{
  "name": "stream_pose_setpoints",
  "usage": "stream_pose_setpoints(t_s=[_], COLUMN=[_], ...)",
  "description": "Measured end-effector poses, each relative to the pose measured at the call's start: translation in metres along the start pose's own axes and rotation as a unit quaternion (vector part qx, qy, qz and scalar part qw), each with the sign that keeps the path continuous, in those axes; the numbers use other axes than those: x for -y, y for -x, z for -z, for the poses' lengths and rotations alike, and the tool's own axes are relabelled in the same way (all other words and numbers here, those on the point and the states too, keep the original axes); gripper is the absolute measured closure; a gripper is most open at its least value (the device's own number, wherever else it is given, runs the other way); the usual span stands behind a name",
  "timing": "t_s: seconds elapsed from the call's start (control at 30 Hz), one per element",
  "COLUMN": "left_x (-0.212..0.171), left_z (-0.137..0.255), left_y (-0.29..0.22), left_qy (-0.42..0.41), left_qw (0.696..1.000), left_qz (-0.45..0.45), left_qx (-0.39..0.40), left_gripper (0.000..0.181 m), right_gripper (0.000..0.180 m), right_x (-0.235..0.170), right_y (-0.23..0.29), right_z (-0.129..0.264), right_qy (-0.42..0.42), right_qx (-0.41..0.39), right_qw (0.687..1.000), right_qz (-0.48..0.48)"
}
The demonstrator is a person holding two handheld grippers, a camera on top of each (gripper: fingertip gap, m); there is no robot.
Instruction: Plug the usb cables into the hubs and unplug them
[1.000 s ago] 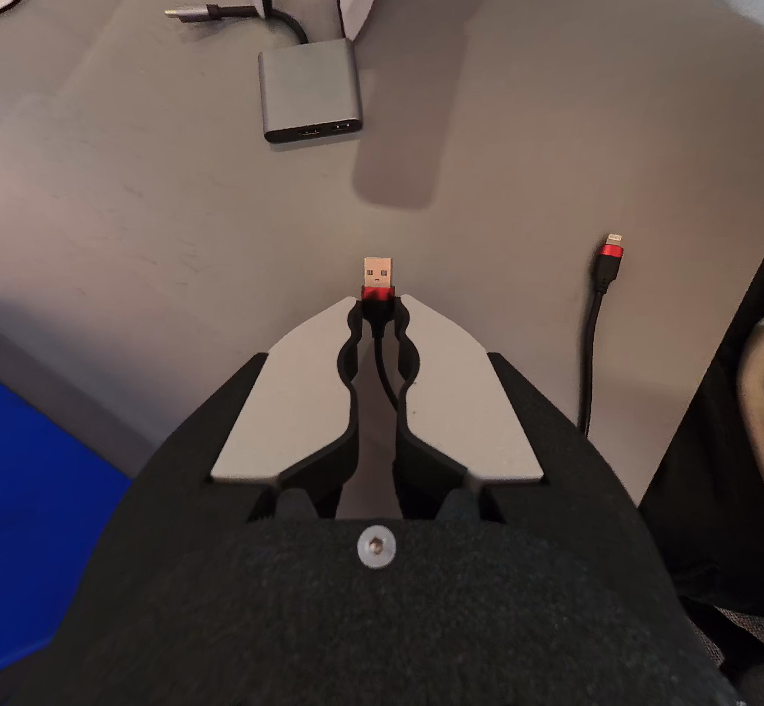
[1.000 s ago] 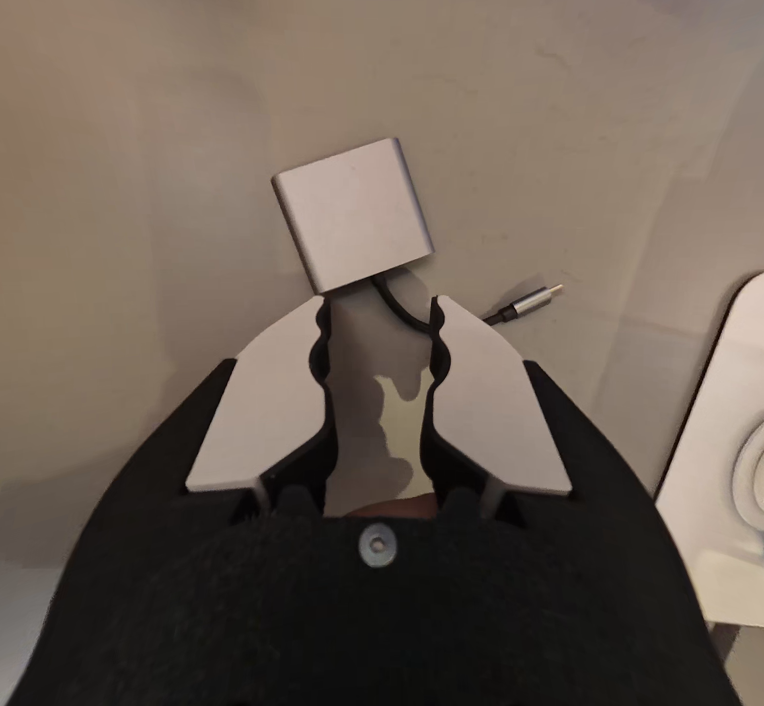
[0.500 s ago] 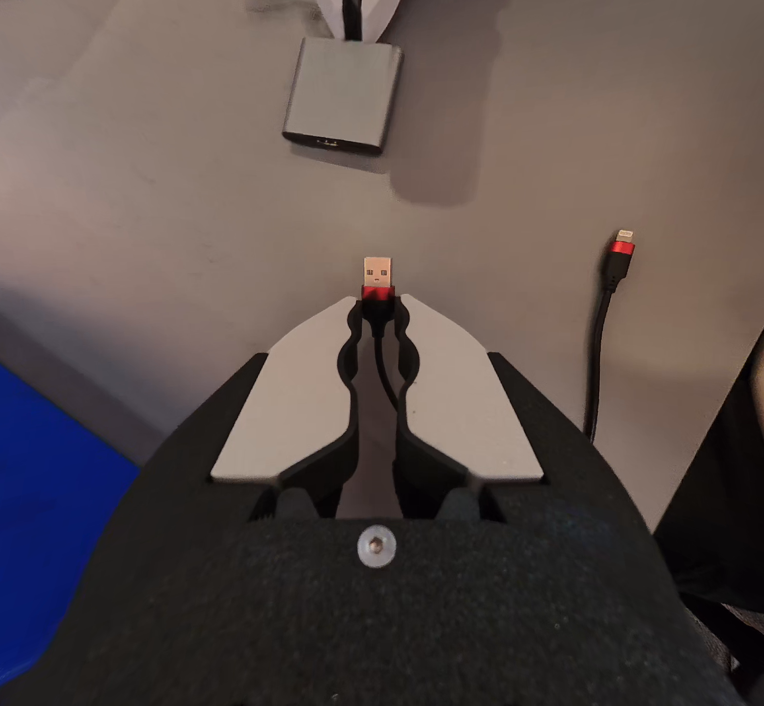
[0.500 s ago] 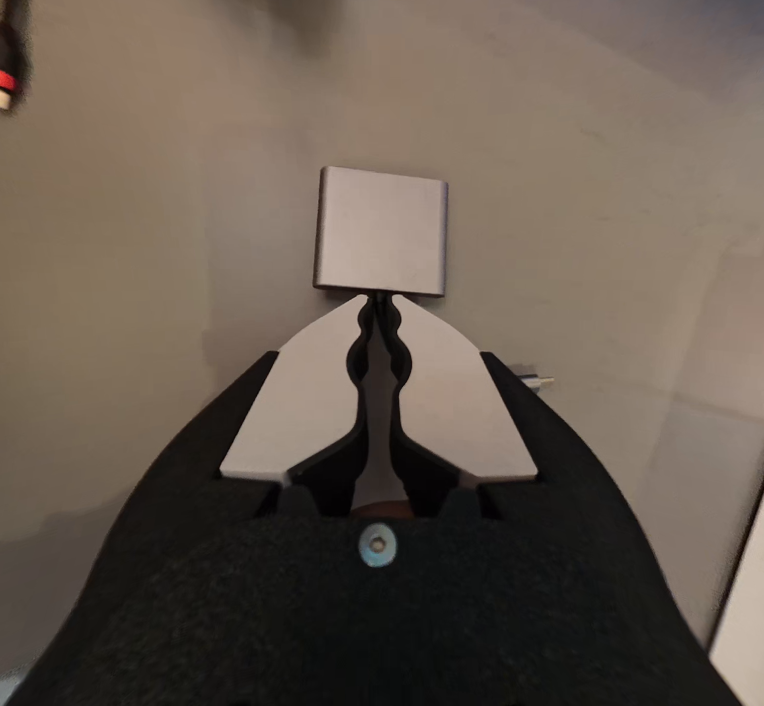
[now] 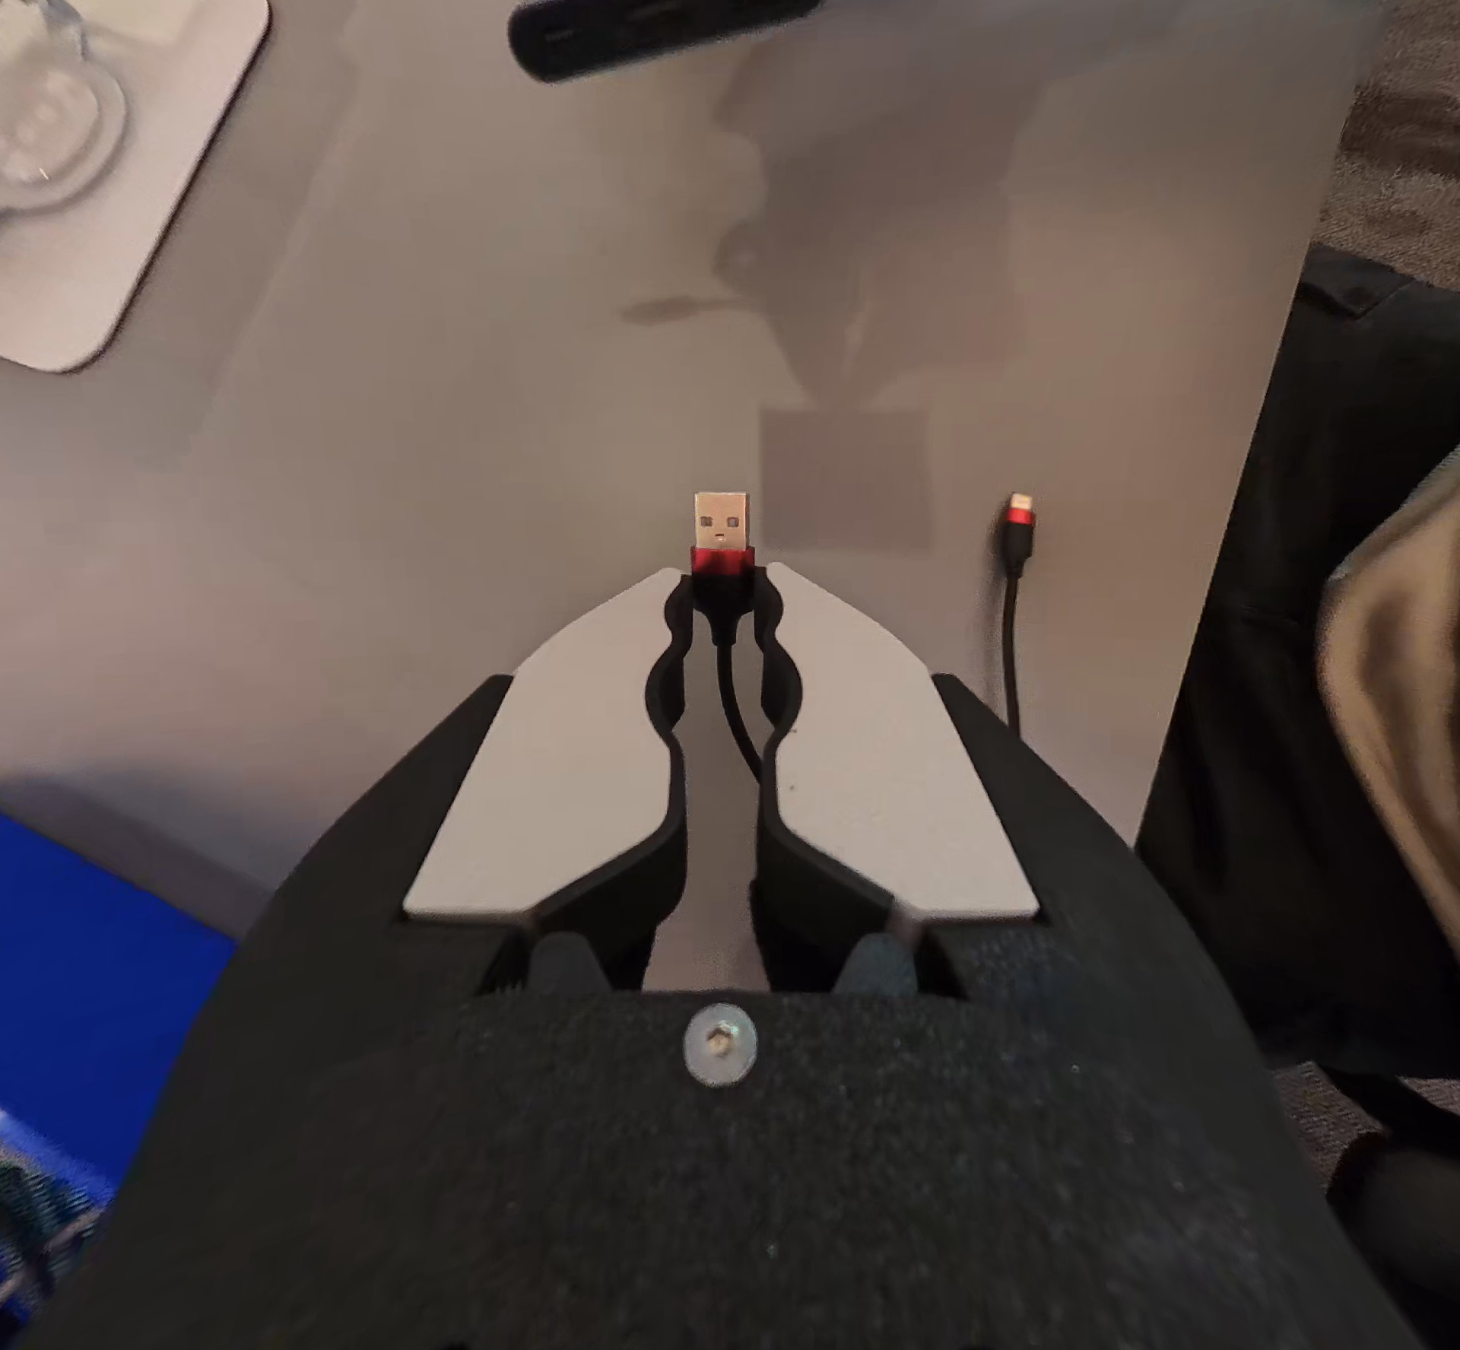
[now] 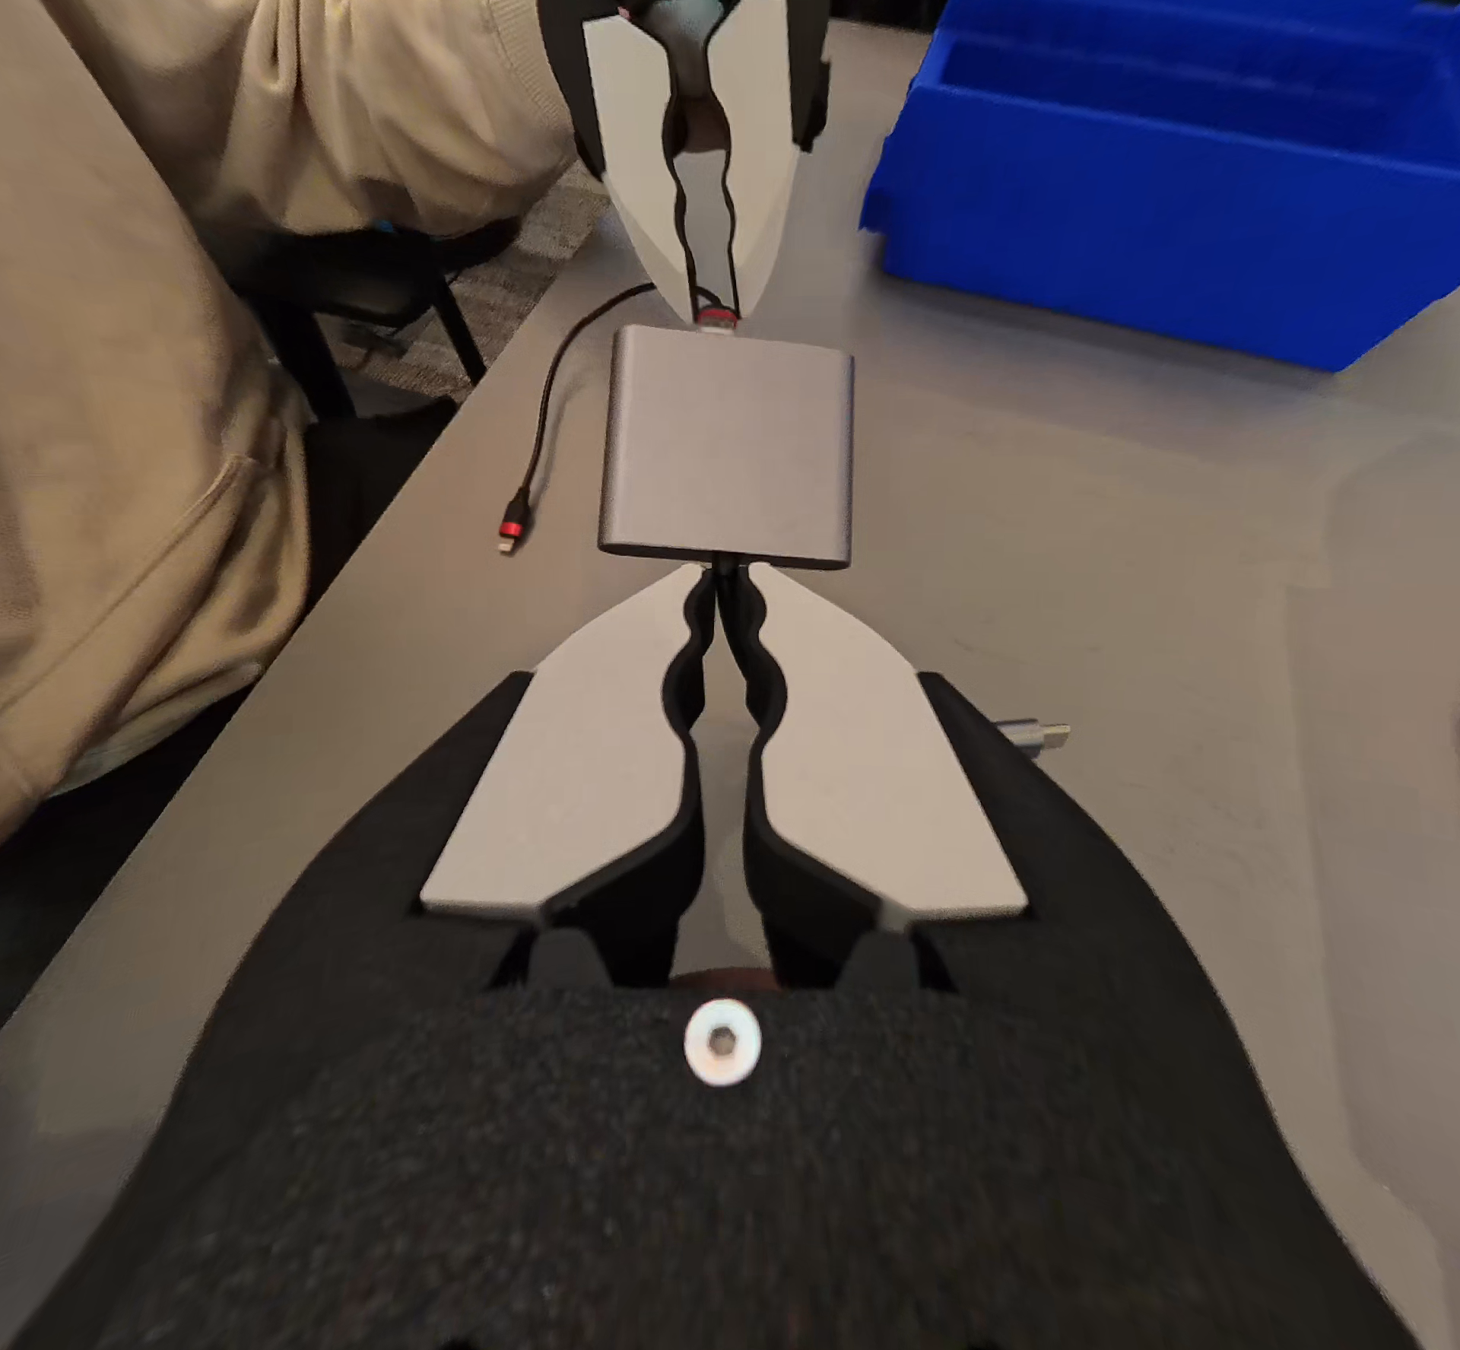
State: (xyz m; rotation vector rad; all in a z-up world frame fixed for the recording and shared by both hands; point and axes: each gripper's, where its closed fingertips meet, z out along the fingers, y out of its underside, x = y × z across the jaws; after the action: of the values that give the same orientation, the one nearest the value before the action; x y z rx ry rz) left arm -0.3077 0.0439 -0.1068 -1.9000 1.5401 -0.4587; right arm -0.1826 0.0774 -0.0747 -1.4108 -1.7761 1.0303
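Left wrist view: my left tongs (image 5: 720,569) pinch the plug (image 5: 720,531), which juts ahead; the hub (image 5: 671,0) hangs blurred far ahead, its ports facing me. A skewed approach could jam the plug.

Right wrist view: my right tongs (image 6: 723,576) grip the hub's cord (image 6: 725,576) just behind it, a grip that may let the hub (image 6: 727,447) twist when pushed.

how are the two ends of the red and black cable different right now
The USB plug is wide, flat and silver, while the small plug is narrow and pale-tipped. The USB plug is held up off the table, clamped in the left gripper; the small plug lies loose on the table near its edge. The USB plug points at the hub; the small plug is free. Both have a red collar.
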Motion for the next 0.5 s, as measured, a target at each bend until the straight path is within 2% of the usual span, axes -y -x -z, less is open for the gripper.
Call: stream_pose_setpoints(t_s=[0.3,0.4,0.5], left_x=[0.027,0.032,0.022], left_z=[0.025,0.023,0.007], left_y=[0.005,0.006,0.011], left_qy=[0.067,0.080,0.124], left_qw=[0.994,0.992,0.987], left_qz=[-0.078,-0.090,-0.097], left_qx=[0.033,0.031,0.033], left_gripper=[0.167,0.167,0.167], right_gripper=[0.175,0.175,0.175], right_x=[0.002,0.001,-0.007], right_y=[-0.003,-0.004,-0.004], right_z=[0.009,0.010,0.009], right_qy=[0.005,0.018,0.036], right_qx=[-0.064,-0.079,-0.089], right_qw=[0.997,0.996,0.995], right_qz=[0.035,0.041,0.041])
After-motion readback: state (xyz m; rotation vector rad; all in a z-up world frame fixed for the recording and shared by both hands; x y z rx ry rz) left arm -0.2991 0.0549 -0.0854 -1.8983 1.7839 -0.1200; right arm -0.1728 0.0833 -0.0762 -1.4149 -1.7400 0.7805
